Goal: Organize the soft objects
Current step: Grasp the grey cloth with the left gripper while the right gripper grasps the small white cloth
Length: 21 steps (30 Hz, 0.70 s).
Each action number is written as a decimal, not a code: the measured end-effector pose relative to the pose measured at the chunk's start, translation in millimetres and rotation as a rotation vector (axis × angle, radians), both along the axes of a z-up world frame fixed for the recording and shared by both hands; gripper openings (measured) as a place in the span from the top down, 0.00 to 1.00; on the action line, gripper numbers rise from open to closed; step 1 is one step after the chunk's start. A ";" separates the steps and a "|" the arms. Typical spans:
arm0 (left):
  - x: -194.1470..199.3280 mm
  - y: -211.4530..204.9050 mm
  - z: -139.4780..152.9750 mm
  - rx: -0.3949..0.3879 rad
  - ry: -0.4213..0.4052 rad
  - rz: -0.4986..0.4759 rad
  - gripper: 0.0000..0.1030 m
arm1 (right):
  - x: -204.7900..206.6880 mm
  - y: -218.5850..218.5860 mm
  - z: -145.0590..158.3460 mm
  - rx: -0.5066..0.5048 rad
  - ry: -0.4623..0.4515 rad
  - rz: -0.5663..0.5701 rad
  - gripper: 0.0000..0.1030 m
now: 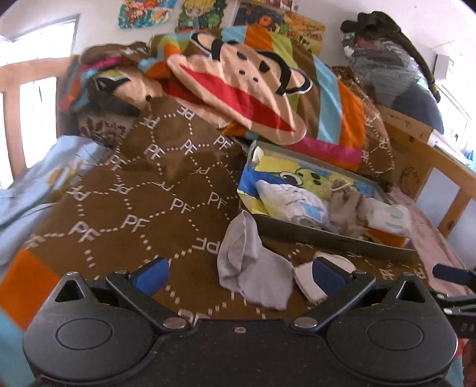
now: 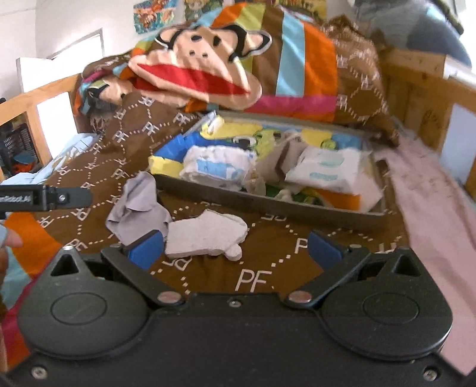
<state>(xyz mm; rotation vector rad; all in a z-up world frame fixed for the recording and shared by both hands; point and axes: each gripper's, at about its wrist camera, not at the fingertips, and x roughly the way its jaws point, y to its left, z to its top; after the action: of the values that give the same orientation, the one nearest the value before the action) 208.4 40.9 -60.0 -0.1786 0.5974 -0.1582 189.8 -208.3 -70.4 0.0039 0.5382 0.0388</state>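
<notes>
Brown blanket point(image 2: 208, 285), white sock point(image 2: 205, 235) between open right hand-held gripper point(image 2: 235, 247) fingers

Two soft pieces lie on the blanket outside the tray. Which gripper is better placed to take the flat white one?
Probably the right gripper: open, with the flat white piece between its fingers. The left gripper, also open, frames mostly the grey cloth. The tray lies just beyond.

Wooden bed frame point(image 1: 416, 131), cartoon posters point(image 1: 148, 13) on the wall – window point(image 1: 35, 98) (bright) at left.
</notes>
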 end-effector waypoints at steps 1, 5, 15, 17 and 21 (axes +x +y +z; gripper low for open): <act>9.2 -0.9 -5.0 -0.003 0.006 -0.001 0.01 | 8.1 -3.7 -3.9 0.015 0.008 0.012 0.00; 40.4 -6.3 -25.0 -0.019 0.029 -0.016 0.02 | 30.2 -8.2 -17.0 0.042 0.031 0.059 0.00; 74.6 -16.6 -55.1 -0.012 0.100 -0.104 0.23 | 84.3 -20.4 -49.8 0.107 0.108 0.128 0.12; 77.2 -15.9 -56.5 -0.013 0.101 -0.113 0.28 | 87.8 -25.2 -57.6 0.126 0.127 0.136 0.14; 82.7 -18.6 -60.1 -0.018 0.115 -0.128 0.40 | 106.9 -24.6 -71.1 0.113 0.149 0.166 0.13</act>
<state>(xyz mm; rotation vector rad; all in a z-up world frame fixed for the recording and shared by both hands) 291.1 22.2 -120.1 -0.1681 0.7221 -0.2788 296.7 -232.9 -141.5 0.0733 0.6843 0.2329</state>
